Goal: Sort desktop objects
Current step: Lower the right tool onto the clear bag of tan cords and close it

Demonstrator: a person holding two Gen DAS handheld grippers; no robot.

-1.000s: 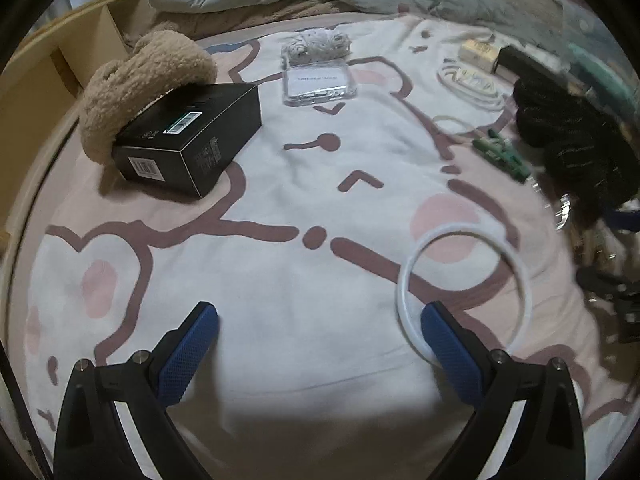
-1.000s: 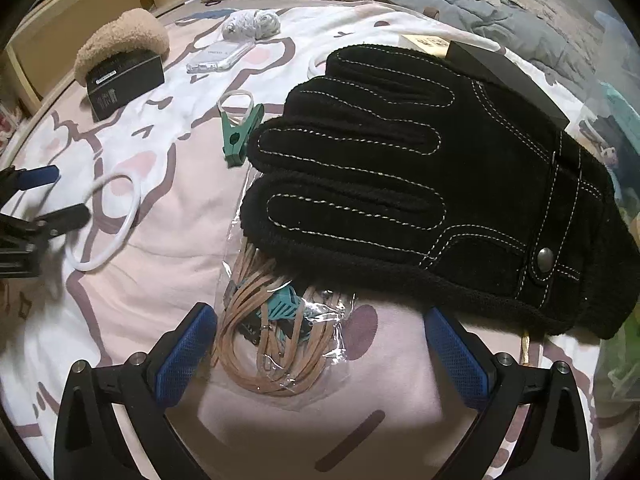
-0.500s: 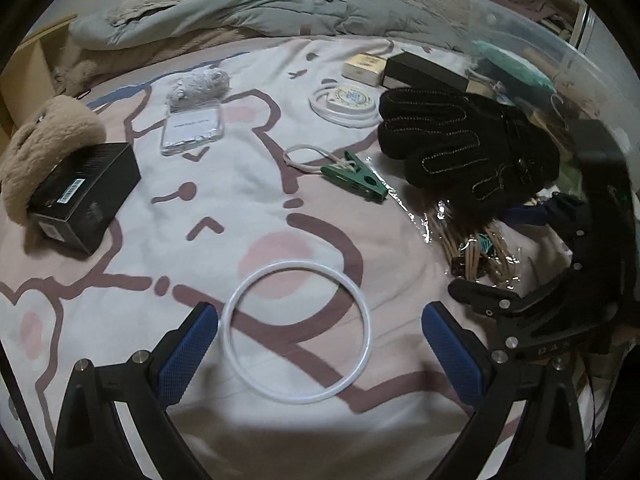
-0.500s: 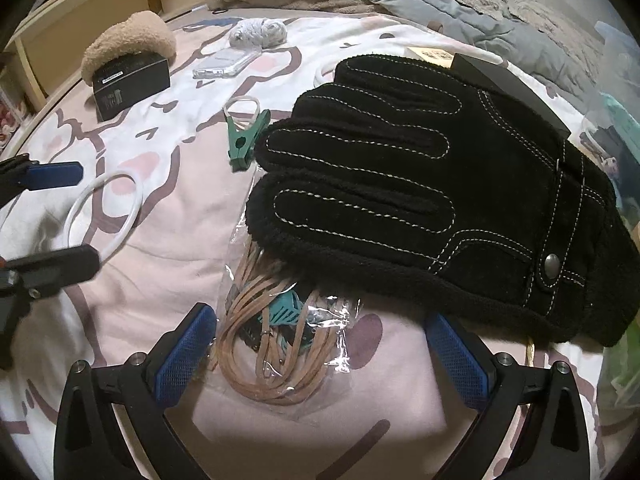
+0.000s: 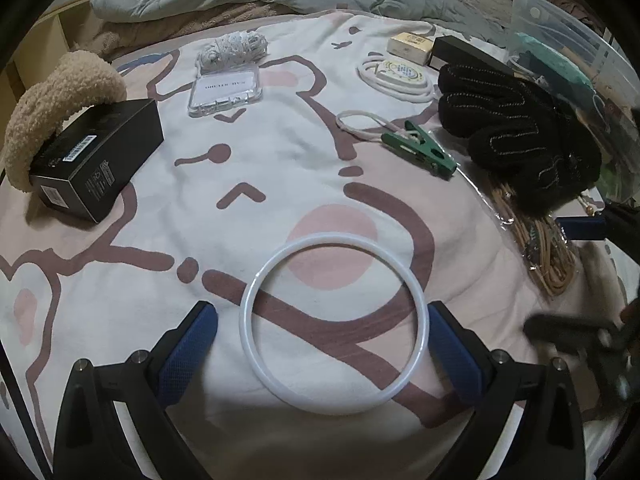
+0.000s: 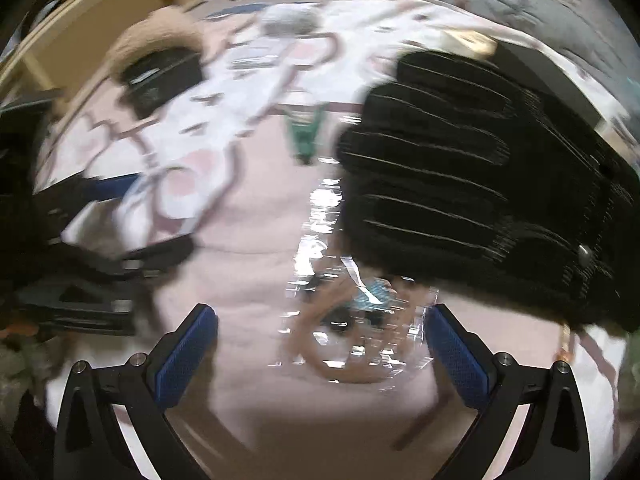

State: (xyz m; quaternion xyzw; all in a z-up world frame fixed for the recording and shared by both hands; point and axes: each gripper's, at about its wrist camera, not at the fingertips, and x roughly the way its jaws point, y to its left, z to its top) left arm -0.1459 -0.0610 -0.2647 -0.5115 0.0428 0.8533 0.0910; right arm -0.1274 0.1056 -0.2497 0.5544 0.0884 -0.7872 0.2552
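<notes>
A white ring (image 5: 256, 292) lies flat on the cartoon-print blanket (image 5: 280, 168). My left gripper (image 5: 320, 344) is open, its blue fingers straddling the ring without touching it. In the blurred right wrist view my right gripper (image 6: 320, 344) is open around a clear bag of tan cords (image 6: 352, 336), which pokes out from under a black glove (image 6: 480, 192). That glove (image 5: 516, 128), a green clip (image 5: 420, 148) on a white loop and the cord bag (image 5: 548, 264) lie right of the ring. The right gripper's blue finger (image 5: 580, 226) shows at the right edge.
A black box (image 5: 96, 160) with a fleecy beige band (image 5: 52, 96) sits at the left. A clear phone case (image 5: 226, 90), white yarn (image 5: 232, 50), a coiled white cable (image 5: 396, 76), a small cream box (image 5: 410, 46) and a dark box (image 5: 460, 54) lie farther back. A clear plastic bin (image 5: 576, 52) stands right.
The left gripper swung right and moved in until the white ring came between its fingers. The right gripper moves fast, blurring its view, and has come closer over the cord bag.
</notes>
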